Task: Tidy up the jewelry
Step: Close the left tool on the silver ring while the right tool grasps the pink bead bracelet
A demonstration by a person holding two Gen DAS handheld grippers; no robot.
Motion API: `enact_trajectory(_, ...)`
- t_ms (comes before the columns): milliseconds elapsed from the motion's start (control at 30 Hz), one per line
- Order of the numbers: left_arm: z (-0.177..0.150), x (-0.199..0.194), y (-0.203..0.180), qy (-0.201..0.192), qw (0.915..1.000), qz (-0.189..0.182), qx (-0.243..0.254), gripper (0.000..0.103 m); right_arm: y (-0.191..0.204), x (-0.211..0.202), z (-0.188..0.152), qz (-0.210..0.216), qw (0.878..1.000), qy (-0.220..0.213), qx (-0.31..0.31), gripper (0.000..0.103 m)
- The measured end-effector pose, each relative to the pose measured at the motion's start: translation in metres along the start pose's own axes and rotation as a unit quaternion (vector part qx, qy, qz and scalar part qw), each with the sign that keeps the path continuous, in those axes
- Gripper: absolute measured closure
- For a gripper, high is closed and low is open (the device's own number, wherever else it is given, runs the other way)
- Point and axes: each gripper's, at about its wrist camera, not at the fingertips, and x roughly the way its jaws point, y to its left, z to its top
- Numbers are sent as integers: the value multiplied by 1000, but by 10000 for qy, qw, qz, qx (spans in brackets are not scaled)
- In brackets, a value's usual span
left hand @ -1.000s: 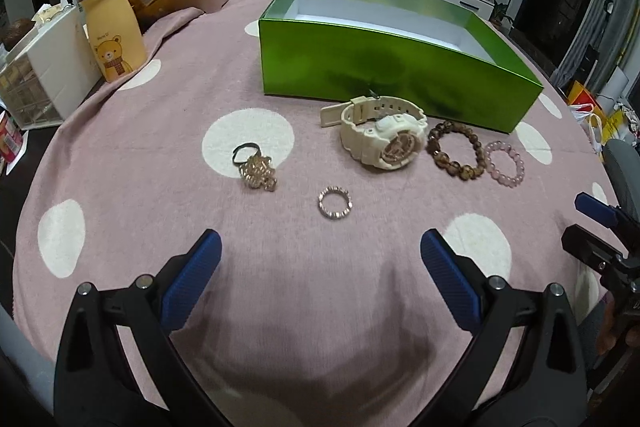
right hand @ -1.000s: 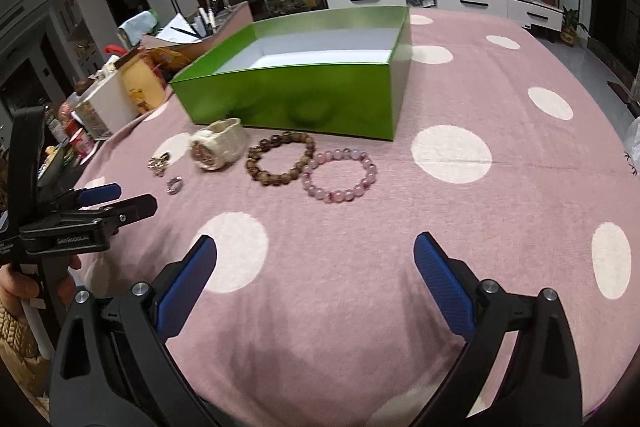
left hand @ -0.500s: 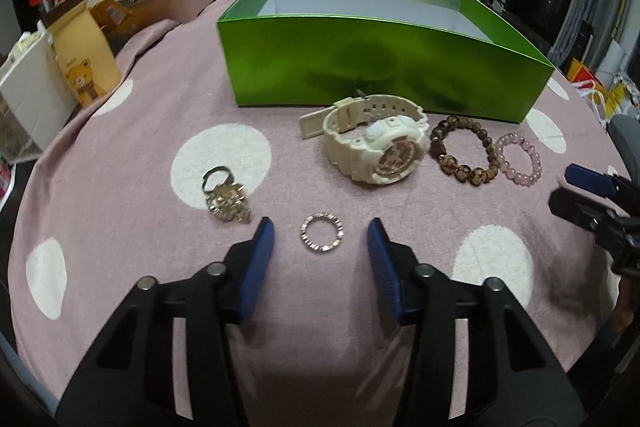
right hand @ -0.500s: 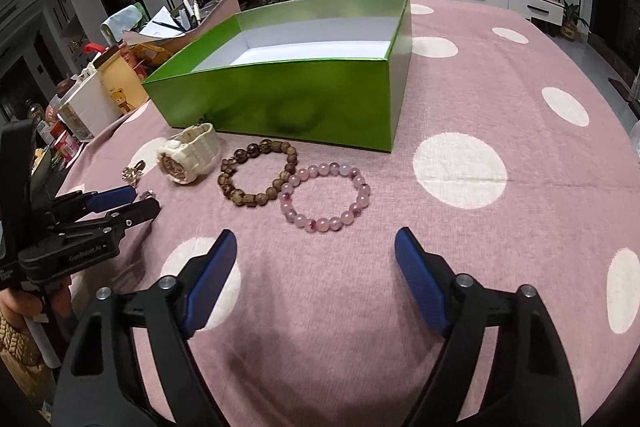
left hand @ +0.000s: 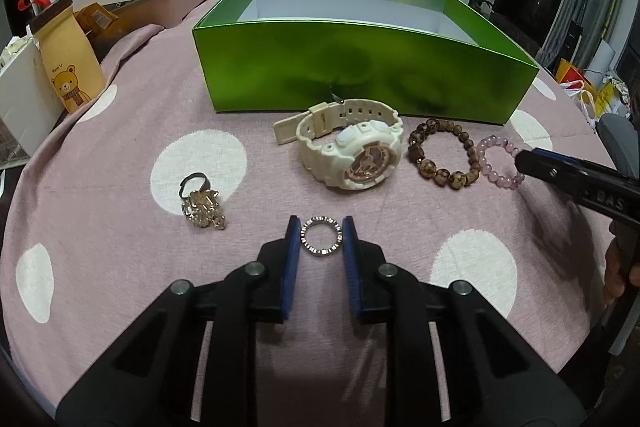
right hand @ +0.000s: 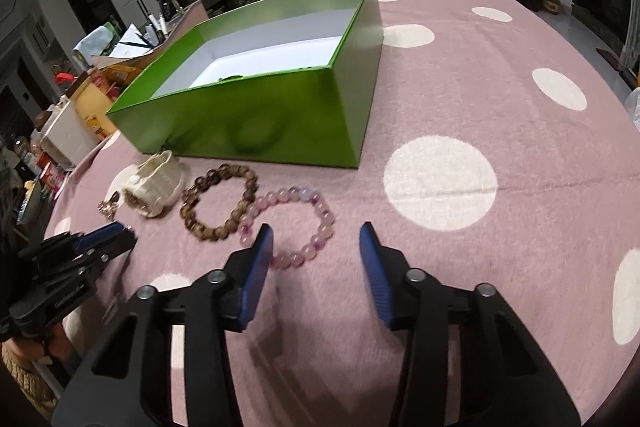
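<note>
Left gripper (left hand: 321, 231): jaws narrow and closing, 1 blue pad at each side of the silver band ring (left hand: 321, 237); whether they press it cannot be told. The ring lies on the pink dotted cloth (left hand: 120, 131), nearest of all to the green box (left hand: 360, 75). Right gripper (right hand: 316, 239): jaws half-wide and closing, the pink bead bracelet's (right hand: 296, 223) near arc between them, untouched. Closer to the box: the ornate ring (left hand: 202, 201), cream watch (left hand: 352, 151) and brown bead bracelet (left hand: 444, 153). The box stands open.
</note>
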Motion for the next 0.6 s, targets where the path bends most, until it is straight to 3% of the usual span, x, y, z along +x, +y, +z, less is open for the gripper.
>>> enact_trajectory(100,0,0,1,-11,10000,-21,-1,82,7,6,5,-263,9995,26,-200,68)
enact_trajectory(267,0,0,0,-15,10000,-25,30,82,23,16,6,-868,9937,3,-713,90)
enact_trajectory(400,0,0,-1,0,10000,5,8,82,28,19,5,-1046,9903,-45,-916,93)
enact_trajectory(600,1,-11,-2,-96,9999,18,26,82,29,5,-1,-909,9920,-133,-865,93)
